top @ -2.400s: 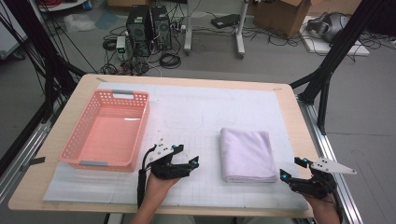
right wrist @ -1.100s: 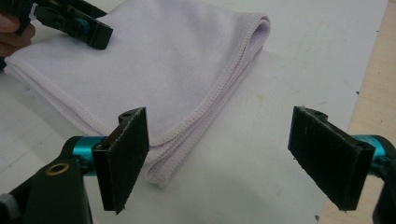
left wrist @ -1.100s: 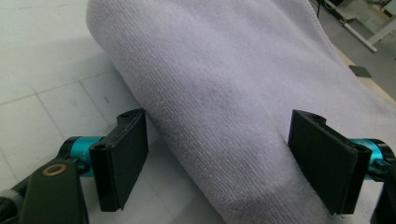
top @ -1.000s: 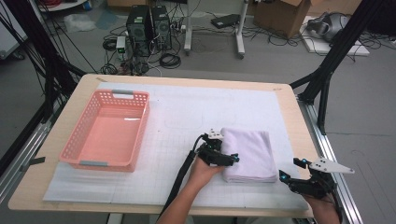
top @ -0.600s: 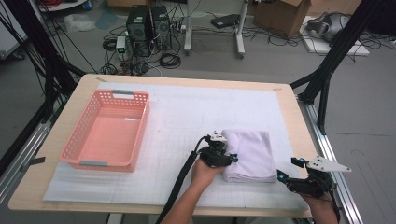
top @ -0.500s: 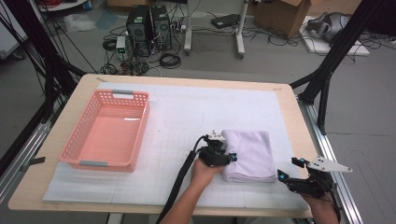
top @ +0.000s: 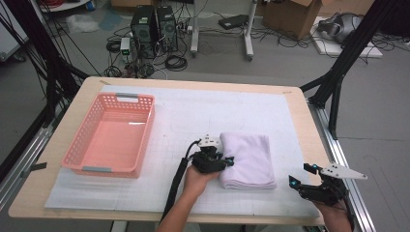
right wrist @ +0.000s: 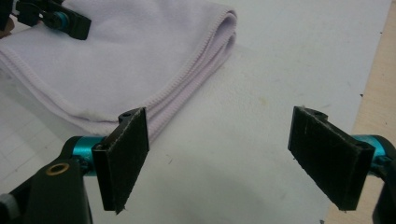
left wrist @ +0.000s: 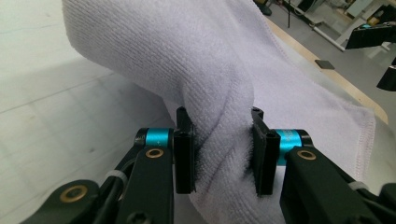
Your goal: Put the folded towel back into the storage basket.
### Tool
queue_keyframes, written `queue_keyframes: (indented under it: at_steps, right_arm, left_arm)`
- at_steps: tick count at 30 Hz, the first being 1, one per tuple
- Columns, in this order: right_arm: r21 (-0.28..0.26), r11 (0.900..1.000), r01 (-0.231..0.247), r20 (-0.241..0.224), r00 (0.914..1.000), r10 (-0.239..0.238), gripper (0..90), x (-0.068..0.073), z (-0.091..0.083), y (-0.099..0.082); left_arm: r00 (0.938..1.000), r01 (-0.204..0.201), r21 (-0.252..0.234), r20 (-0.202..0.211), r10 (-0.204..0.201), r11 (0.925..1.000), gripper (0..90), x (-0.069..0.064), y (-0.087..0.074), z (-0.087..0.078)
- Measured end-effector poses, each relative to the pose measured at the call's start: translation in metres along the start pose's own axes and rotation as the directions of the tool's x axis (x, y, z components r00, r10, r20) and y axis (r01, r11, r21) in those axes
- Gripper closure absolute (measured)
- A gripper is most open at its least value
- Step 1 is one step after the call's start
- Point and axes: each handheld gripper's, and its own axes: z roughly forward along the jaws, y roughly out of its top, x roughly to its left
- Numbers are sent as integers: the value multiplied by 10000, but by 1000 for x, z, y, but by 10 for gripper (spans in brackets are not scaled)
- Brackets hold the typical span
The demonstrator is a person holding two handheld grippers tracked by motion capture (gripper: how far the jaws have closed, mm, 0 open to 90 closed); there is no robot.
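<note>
Towel pinched by left gripper; pink basket well apart, seemingly empty

The wide middle of the white mat is left open between the pink basket at frame left and the folded towel lower centre. A bare strip is seen right of the towel.

Basket left of towel
</note>
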Motion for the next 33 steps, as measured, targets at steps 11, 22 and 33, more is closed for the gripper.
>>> queue_keyframes:
  at_steps: [11,22,33]
  right_arm:
    - [18,10000,30,-31,10000,-30,194,1,2,1]
    - [16,10000,-63,-5,10000,63,194,1,1,2]
    - [-3,10000,2,21,10000,-2,194,2,2,3]
  left_arm:
    - [9993,-370,-755,-38,368,9965,690,14,-6,-36]
    - [9887,-1474,-1836,-17,1497,9719,694,17,-5,-68]
    - [9732,-2201,-2255,158,2295,9490,699,12,8,-87]
